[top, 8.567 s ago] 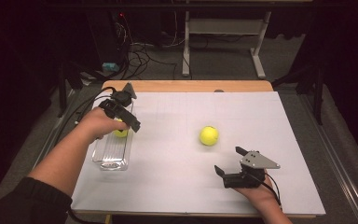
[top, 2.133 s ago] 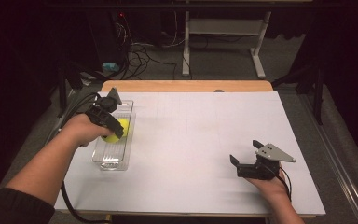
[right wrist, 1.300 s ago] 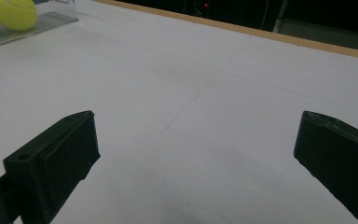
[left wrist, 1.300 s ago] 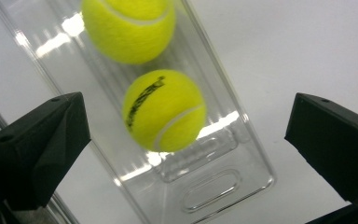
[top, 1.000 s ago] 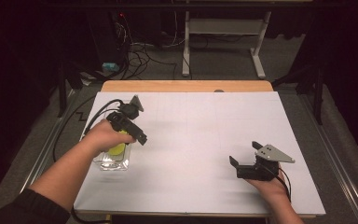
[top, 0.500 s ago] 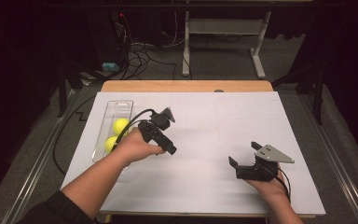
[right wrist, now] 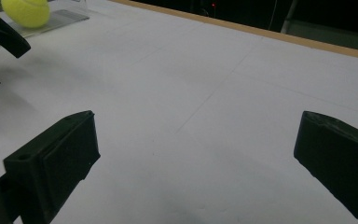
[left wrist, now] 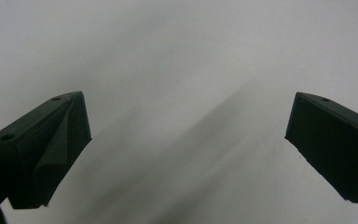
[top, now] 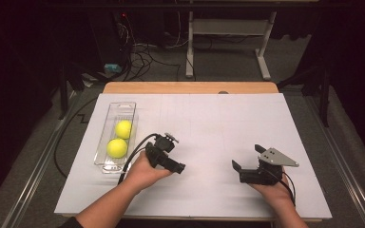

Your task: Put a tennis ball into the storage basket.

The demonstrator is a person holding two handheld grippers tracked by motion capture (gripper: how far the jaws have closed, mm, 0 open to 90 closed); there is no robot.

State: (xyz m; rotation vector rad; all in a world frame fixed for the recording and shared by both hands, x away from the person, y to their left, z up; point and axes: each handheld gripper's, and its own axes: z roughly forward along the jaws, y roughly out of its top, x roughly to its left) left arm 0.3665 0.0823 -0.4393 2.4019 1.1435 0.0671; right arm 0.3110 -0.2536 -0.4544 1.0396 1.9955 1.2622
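Two yellow balls (top: 119,138) lie in the clear tray (top: 105,161) at centre left, so I judge both grippers, left (top: 172,164) and right (top: 247,167), rest low with jaws apart and empty because nothing remains loose.

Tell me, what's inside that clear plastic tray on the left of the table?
Two yellow balls lie in the clear tray: one farther back, one nearer the person, close together. The tray floor directly beneath them is covered; the rest looks bare.
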